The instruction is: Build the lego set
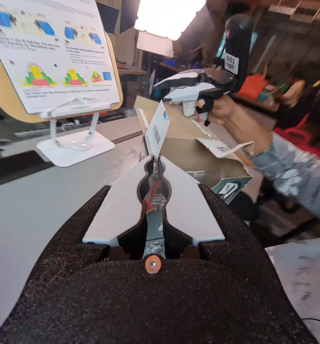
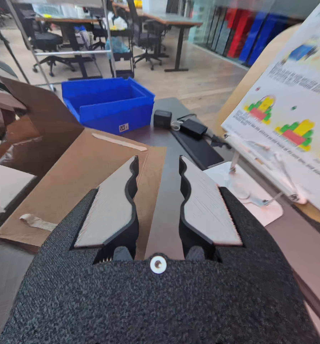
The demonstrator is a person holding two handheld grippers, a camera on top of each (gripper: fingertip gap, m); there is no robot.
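My left gripper [image 1: 156,158] is shut on a flat printed packet [image 1: 158,128], grey and orange between the fingers, with a white barcoded end sticking up past the tips. My right gripper [image 2: 158,157] is open and empty, held above the cardboard box flap [image 2: 77,176] and the dark table [image 2: 167,195]. It also shows in the left wrist view [image 1: 161,91], held by a hand just above the packet's top end, over the open cardboard box [image 1: 189,149]. An instruction sheet [image 1: 49,50] with coloured brick pictures stands on a white stand; it also shows in the right wrist view [image 2: 289,104]. No loose bricks are visible.
A blue plastic bin [image 2: 109,104] sits beyond the box on the table. A black keyboard [image 2: 198,147], a power adapter [image 2: 192,127] and a small black cube [image 2: 162,116] lie near the stand's white base [image 2: 248,189]. Office desks and chairs stand behind. The gap from one gripper's tips to the other's is roughly 20 centimetres.
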